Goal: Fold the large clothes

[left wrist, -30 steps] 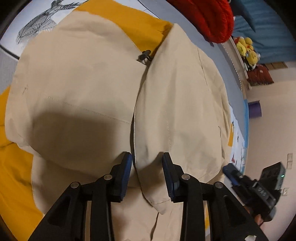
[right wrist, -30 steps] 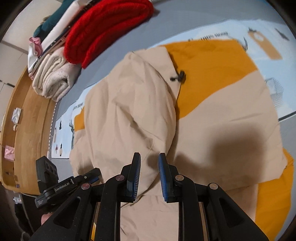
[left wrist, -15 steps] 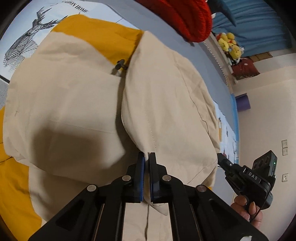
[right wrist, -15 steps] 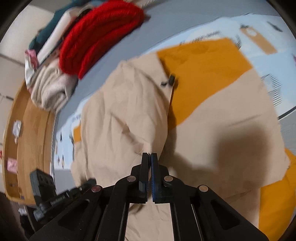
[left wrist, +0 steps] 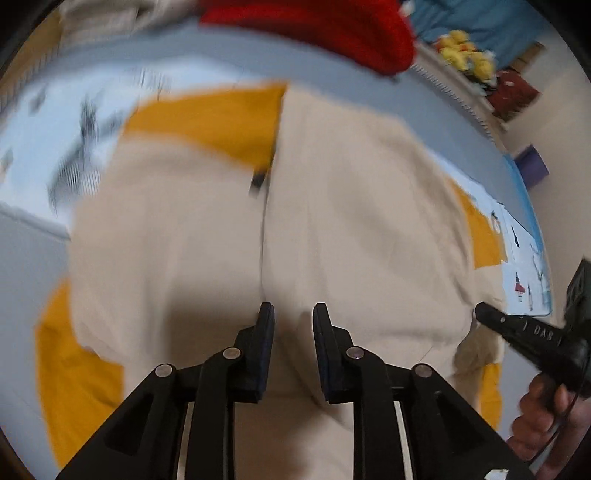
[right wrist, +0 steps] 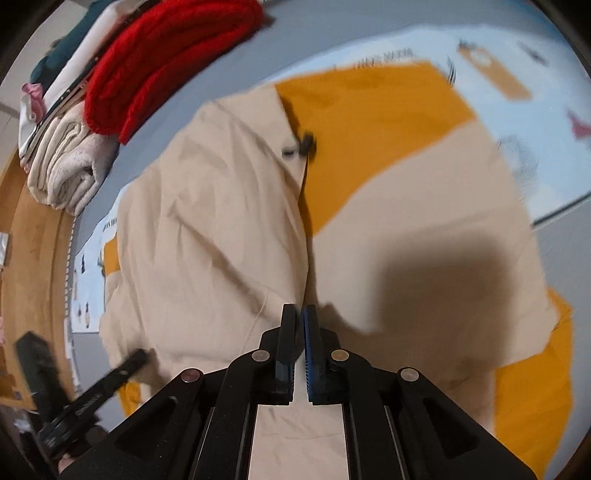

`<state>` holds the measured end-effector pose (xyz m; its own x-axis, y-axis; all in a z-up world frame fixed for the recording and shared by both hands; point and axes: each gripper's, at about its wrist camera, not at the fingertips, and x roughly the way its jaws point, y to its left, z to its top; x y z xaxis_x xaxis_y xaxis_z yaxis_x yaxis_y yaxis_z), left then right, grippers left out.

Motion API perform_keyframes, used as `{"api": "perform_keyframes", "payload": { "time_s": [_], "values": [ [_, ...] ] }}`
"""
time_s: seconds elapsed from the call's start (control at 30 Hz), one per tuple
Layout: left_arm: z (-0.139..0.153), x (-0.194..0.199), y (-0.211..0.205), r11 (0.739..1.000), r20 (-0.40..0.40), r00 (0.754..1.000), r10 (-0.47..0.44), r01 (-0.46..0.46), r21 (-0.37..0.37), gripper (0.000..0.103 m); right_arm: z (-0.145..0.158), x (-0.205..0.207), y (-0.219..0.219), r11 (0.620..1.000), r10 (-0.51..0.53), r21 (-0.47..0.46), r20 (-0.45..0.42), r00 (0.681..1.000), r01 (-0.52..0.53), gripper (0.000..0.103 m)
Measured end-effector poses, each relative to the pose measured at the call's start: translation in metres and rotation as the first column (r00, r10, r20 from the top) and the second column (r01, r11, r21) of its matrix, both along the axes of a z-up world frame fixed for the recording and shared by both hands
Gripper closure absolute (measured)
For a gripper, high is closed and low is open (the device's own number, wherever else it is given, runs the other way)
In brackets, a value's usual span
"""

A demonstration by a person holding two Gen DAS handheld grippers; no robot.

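Hovering over the beige garment [left wrist: 351, 229], the left gripper [left wrist: 293, 317] had just reopened slightly, empty; the right gripper [right wrist: 299, 321] was closed, grip on cloth indeterminate.

grey bed surface [right wrist: 207, 70], cream wall [left wrist: 565, 155], wooden shelf [right wrist: 33, 236] beside the bed, blue curtain [left wrist: 491, 18]

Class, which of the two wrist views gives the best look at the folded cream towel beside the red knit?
The right wrist view: the folded cream towel lies there in full, its rolled layers sharp, beside the red knit. The left wrist view catches only a blurred cream strip at its top edge.
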<state>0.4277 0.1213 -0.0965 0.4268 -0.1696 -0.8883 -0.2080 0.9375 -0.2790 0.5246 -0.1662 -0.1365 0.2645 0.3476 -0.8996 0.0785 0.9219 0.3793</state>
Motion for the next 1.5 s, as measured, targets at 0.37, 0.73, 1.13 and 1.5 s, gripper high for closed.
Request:
{"api": "perform_keyframes", "payload": {
  "time_s": [0.37, 0.73, 1.13, 1.5],
  "values": [
    [-0.058, 0.004, -0.072, 0.946, -0.212, 0.926, -0.313, 0.285, -0.153, 0.084, 0.016, -0.004, 0.042, 0.971, 0.189, 0.127, 0.111, 0.976, -0.202, 0.092],
    [-0.035, 0.015, -0.03, 0.975, -0.122, 0.977, -0.177, 0.157, -0.159, 0.084, -0.004, 0.002, 0.039, 0.984, 0.17, -0.05, -0.002, 0.986, -0.169, 0.092],
    [-0.025, 0.017, -0.035, 0.983, -0.084, 0.983, -0.163, 0.154, -0.102, 0.086, 0.017, -0.001, 0.02, 0.991, 0.13, 0.014, 0.113, 0.985, -0.132, 0.092],
    [-0.056, 0.016, -0.063, 0.917, -0.195, 0.905, -0.378, 0.337, -0.216, 0.086, -0.018, 0.017, -0.003, 0.997, 0.03, 0.068, 0.002, 1.0, -0.03, 0.092]
  ]
}}
